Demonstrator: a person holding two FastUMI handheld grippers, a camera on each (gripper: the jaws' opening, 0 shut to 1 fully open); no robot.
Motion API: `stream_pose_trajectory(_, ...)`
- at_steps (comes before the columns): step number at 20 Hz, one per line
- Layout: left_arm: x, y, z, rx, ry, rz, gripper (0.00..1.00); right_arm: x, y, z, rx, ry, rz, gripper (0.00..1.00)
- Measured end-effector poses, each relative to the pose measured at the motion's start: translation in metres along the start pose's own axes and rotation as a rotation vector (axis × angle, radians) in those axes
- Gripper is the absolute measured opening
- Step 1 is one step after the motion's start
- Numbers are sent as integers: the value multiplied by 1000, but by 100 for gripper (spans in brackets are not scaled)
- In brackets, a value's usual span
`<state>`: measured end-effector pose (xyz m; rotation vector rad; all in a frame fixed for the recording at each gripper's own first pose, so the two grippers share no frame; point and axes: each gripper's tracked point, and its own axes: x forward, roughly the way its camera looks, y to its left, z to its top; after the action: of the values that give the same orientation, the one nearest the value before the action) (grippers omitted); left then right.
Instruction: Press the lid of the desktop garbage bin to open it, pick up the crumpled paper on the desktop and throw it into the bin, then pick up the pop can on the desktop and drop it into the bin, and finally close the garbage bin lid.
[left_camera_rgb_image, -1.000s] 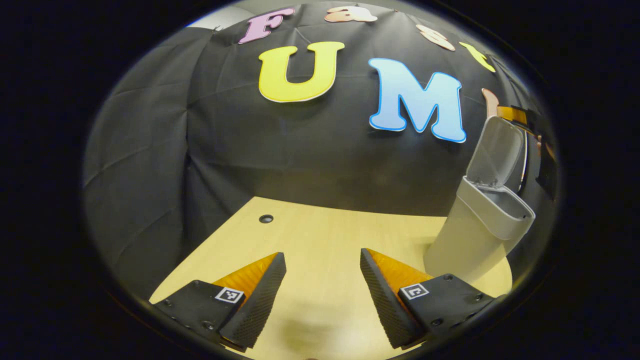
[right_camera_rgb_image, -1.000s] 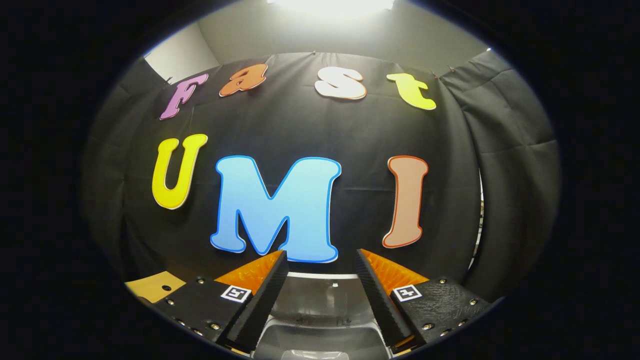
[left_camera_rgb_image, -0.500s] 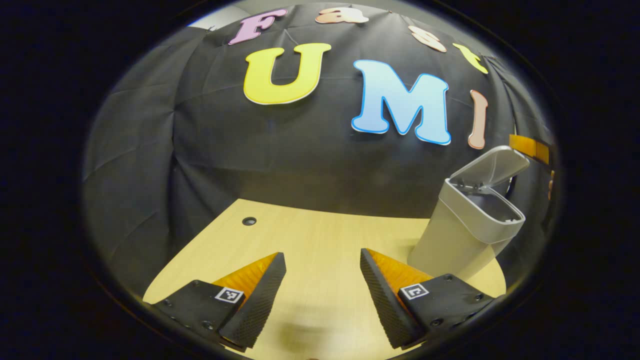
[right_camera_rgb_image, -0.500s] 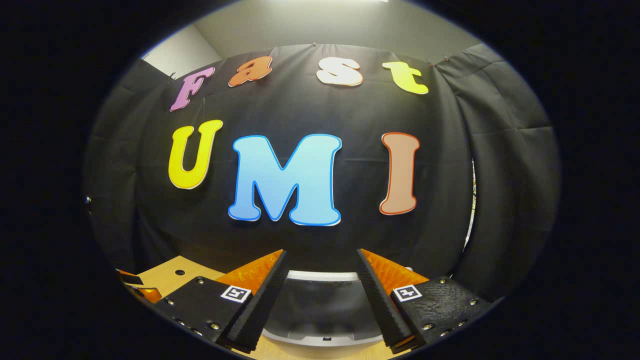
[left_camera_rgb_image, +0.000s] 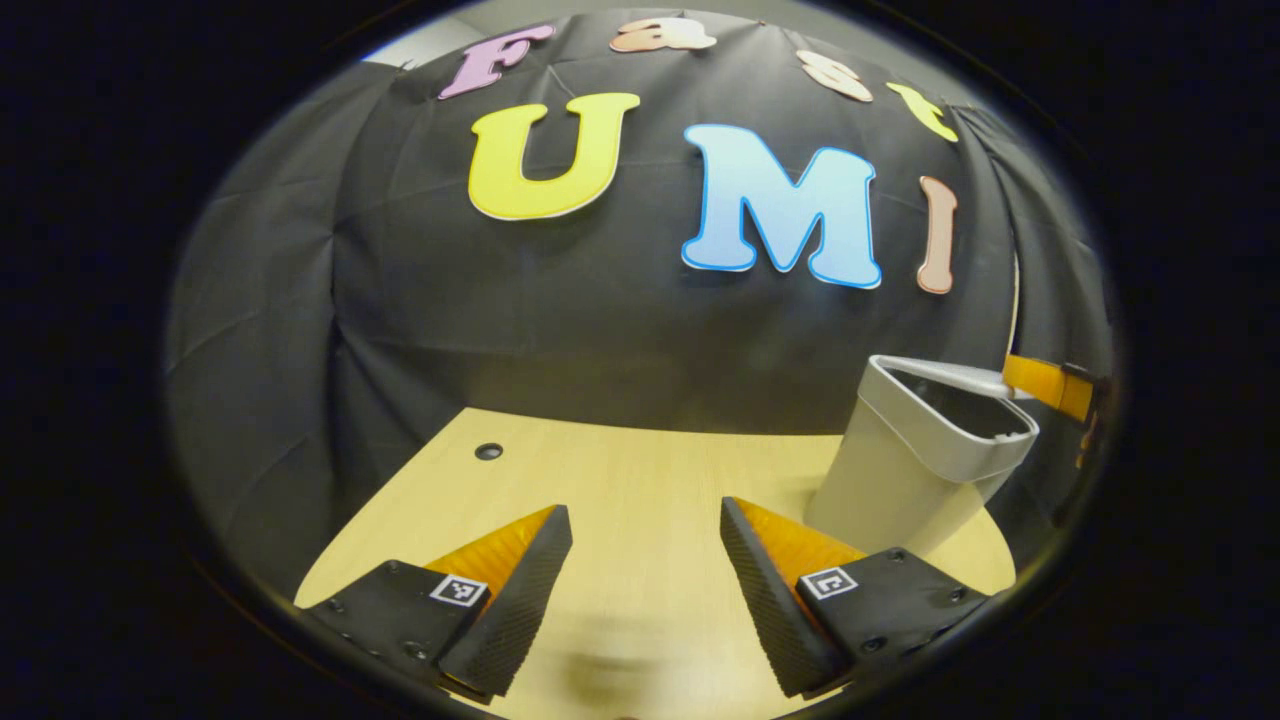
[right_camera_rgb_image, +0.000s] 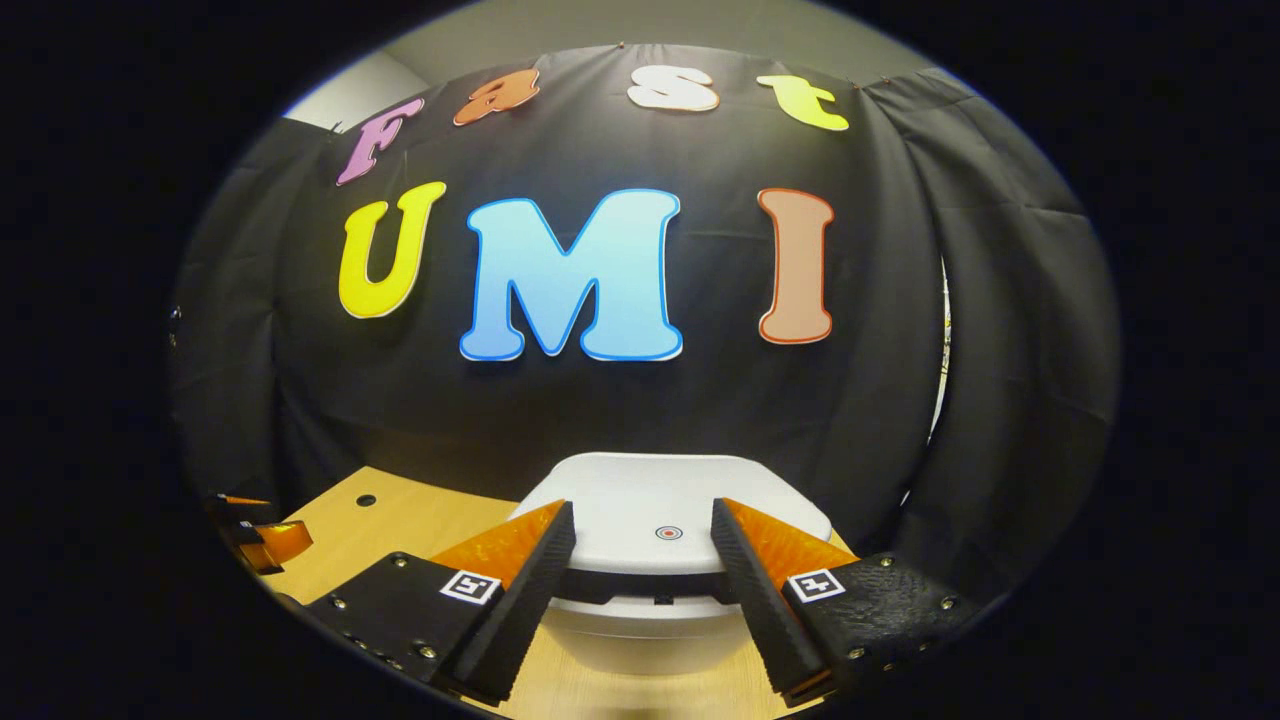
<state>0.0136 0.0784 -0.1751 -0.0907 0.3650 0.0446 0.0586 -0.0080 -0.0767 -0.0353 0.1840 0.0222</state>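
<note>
- Between the spread fingers of my right hand-held gripper (right_camera_rgb_image: 640, 590) sits the bin's lid (right_camera_rgb_image: 665, 505), lowered nearly flat; a dark gap shows under its front edge, so I judge it not latched yet.
- Gripping nothing, that gripper hangs just at the bin (right_camera_rgb_image: 640, 640), placed to press the lid home.
- My left hand-held gripper (left_camera_rgb_image: 645, 590) waits open and empty over the desk (left_camera_rgb_image: 620, 480), well apart from the bin.

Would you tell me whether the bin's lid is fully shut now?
Nearly shut, not latched: in the right gripper view the lid lies almost flat, with a dark gap above the bin rim.
</note>
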Motion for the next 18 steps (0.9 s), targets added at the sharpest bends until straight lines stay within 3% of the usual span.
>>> stream_pose_trajectory(7,-4,-2,-2,6,5,-6,100,2,0,-25,-4,55,1,90)
stream_pose_trajectory(18,-8,-1,-13,-4,22,-11,98,-1,0,-33,29,20,-16,91)
